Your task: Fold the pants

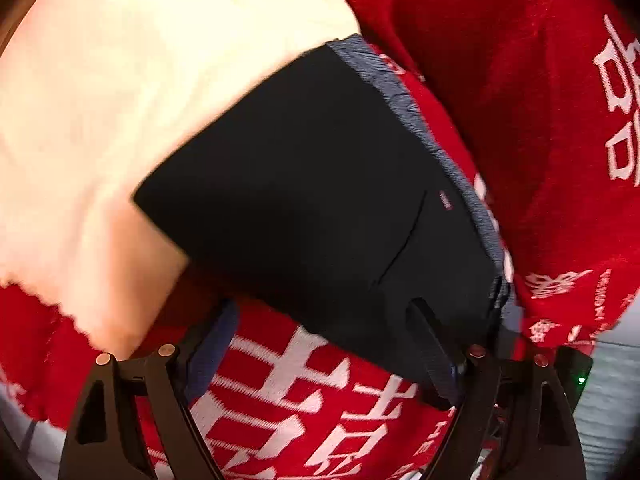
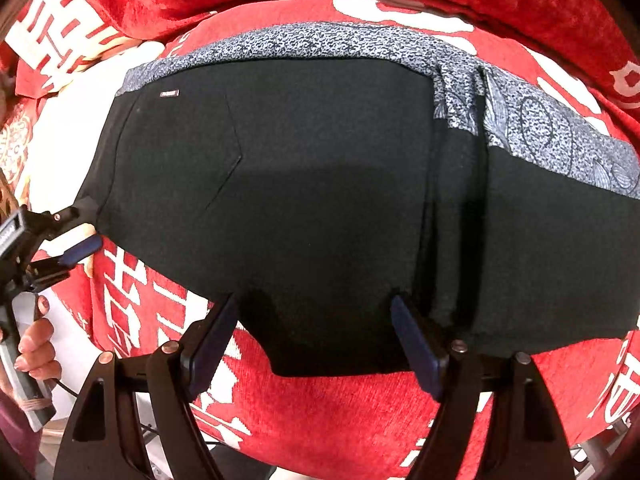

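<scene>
While both pairs of fingers stand spread wide with nothing pinched between them, the risk lies in what each one closes on. The right gripper (image 2: 314, 320) straddles the near hem of the black fabric pants with a grey patterned waistband (image 2: 320, 184), whose folded bulk fills the view from 9 to 3 o'clock on the red blanket with white characters (image 2: 320, 412); a shallow bite here would probably catch only the top layer, so the stack could peel apart when lifted. The left gripper (image 1: 320, 320) sits at the pants' (image 1: 304, 184) corner, its right finger (image 1: 430, 340) touching the cloth near the waistband end at 4 o'clock, the other over bare blanket (image 1: 304, 392). It might snag blanket too. A cream cloth (image 1: 140, 100) lies at 10 o'clock.
</scene>
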A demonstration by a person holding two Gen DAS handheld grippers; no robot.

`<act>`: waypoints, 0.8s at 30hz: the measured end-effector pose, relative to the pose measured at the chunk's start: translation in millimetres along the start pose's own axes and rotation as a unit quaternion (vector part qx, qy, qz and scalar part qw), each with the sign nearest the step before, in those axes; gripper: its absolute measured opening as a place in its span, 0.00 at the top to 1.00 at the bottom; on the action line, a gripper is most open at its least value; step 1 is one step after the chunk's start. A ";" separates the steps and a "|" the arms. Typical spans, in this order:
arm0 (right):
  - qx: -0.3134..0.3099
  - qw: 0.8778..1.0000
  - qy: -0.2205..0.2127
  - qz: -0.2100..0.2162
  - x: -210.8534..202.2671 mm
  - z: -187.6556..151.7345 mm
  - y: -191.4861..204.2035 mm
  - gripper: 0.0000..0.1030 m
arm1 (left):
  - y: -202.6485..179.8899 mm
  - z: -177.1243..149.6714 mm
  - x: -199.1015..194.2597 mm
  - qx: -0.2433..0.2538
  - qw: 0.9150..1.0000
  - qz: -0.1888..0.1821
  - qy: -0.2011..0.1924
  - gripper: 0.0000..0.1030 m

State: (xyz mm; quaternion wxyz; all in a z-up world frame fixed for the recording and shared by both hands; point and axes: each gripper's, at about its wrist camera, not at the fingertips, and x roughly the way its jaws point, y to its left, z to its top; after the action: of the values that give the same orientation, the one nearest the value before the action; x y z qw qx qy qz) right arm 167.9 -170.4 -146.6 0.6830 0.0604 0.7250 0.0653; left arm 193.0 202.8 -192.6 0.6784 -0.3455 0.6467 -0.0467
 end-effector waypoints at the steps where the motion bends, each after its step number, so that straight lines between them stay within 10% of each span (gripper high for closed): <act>1: 0.000 1.000 0.000 0.000 0.2 0.2 -0.2 0.21 | -1.3 -2.1 -0.8 0.001 1.000 -0.006 -0.006 0.15; 13: -0.008 1.000 0.000 -0.011 7.2 -1.7 9.8 0.19 | -13.3 -10.6 -23.7 0.017 0.995 -0.082 -0.053 0.14; 24: -0.020 1.000 0.003 -0.014 12.4 -1.2 20.1 0.15 | -13.4 3.9 7.7 0.000 0.998 -0.028 -0.051 0.20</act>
State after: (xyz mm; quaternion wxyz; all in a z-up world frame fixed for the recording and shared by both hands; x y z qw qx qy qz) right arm 166.0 -148.4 -155.2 0.6827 0.0358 0.7264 0.0705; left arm 202.9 190.3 -192.2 0.7090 -0.3653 0.6013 -0.0478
